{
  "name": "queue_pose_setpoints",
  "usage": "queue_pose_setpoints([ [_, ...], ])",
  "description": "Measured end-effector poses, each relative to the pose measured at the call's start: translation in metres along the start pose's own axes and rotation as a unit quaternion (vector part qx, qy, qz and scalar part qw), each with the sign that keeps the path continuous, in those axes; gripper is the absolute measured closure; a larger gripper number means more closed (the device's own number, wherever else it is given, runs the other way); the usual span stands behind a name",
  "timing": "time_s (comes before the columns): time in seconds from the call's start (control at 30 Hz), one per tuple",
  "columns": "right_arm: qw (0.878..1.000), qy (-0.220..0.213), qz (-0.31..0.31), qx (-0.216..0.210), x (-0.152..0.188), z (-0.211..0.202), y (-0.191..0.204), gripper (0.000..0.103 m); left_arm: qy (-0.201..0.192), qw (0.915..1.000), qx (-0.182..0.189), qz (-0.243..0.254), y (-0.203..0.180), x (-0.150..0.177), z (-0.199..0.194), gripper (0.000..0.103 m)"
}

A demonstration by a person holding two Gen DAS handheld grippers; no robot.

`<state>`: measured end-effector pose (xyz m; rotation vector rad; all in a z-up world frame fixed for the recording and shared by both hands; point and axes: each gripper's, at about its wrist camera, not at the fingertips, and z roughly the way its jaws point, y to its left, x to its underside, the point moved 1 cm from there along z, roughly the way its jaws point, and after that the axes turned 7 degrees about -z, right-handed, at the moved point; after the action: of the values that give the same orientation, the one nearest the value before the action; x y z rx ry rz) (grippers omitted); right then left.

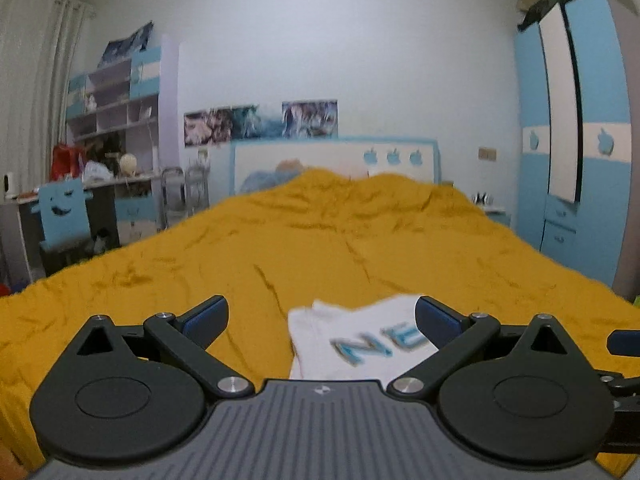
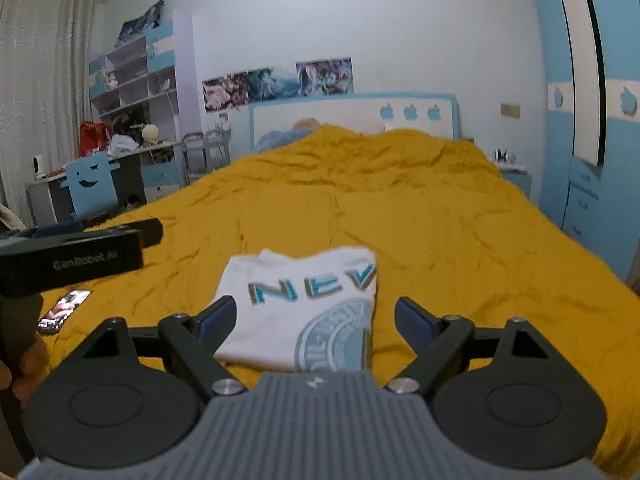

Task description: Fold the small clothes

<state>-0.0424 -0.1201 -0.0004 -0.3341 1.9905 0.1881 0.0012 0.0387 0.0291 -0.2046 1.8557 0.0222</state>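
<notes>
A small white cotton T-shirt point(image 2: 304, 304), folded, lies near the mustard bed's point(image 2: 440, 220) front edge; soft, light; its hem corners should be pinched. Left gripper point(image 1: 320, 320) and right gripper point(image 2: 314, 320) are held wide, empty.

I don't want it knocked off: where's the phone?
In the right wrist view, the phone lies on the yellow bedspread, left of the white shirt.

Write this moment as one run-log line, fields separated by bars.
left gripper open | right gripper open | white T-shirt folded on yellow bedspread | phone beside
</notes>
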Motion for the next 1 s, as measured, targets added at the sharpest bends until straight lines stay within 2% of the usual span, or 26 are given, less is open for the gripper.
queue_pose_setpoints([
  [0.13,0.999,0.038,0.01,0.019,0.015,0.01,0.001,0.021,0.072,0.9974,0.002,0.005,-0.004,0.017,0.007,0.0],
  [0.3,0.995,0.082,0.049,0.02,0.031,0.027,-0.008,0.021,0.117,0.9931,-0.003,0.008,-0.004,0.038,0.007,0.0],
  [0.47,0.993,0.106,0.029,0.037,0.041,0.04,-0.002,0.021,0.138,0.9903,-0.014,0.003,-0.002,0.045,0.01,0.0],
  [0.63,0.993,0.113,0.027,0.037,0.045,0.045,-0.005,0.021,0.161,0.9868,-0.01,0.005,-0.004,0.052,0.01,0.0],
  [1.0,0.993,0.11,0.014,0.038,0.044,0.042,-0.001,0.021,0.165,0.9863,-0.004,0.009,-0.007,0.054,0.009,0.0],
])
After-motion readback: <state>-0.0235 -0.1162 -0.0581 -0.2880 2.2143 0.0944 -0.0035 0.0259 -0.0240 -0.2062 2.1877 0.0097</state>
